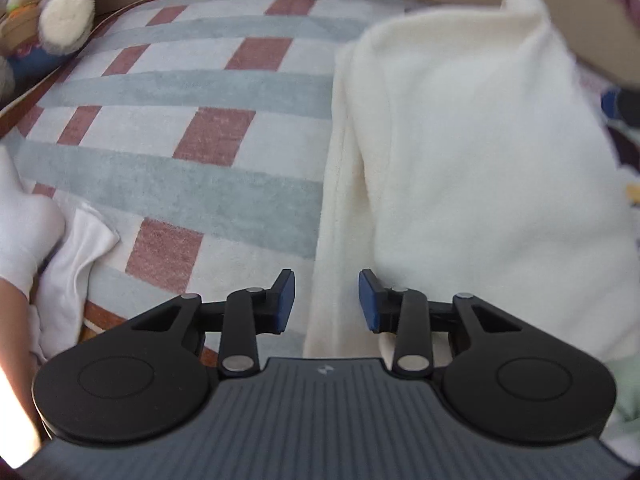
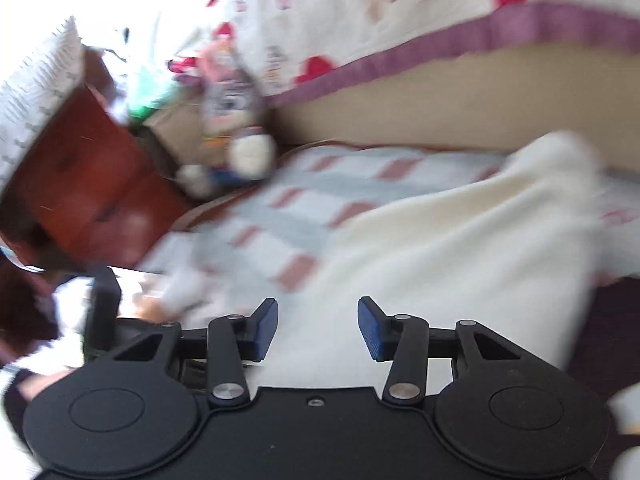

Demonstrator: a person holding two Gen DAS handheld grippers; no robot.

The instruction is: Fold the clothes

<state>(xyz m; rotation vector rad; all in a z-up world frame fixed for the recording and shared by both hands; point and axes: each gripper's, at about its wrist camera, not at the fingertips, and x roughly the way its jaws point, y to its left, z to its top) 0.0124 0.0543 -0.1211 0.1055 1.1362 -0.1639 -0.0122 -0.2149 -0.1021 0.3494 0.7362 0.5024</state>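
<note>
A cream fleece garment (image 1: 472, 152) lies folded lengthwise on the checked blanket (image 1: 192, 92), filling the right half of the left wrist view. My left gripper (image 1: 327, 300) is open and empty, just above the garment's near left edge. In the blurred right wrist view the same garment (image 2: 460, 248) spreads across the right and middle. My right gripper (image 2: 318, 330) is open and empty above its near end. A small white cloth (image 1: 76, 256) lies at the left by a white-socked foot (image 1: 24, 220).
A plush rabbit (image 1: 48, 12) sits at the blanket's far left corner; it also shows in the right wrist view (image 2: 236, 128). A red-brown wooden cabinet (image 2: 80, 184) stands at the left. A patterned bedspread with a purple border (image 2: 440, 44) hangs behind.
</note>
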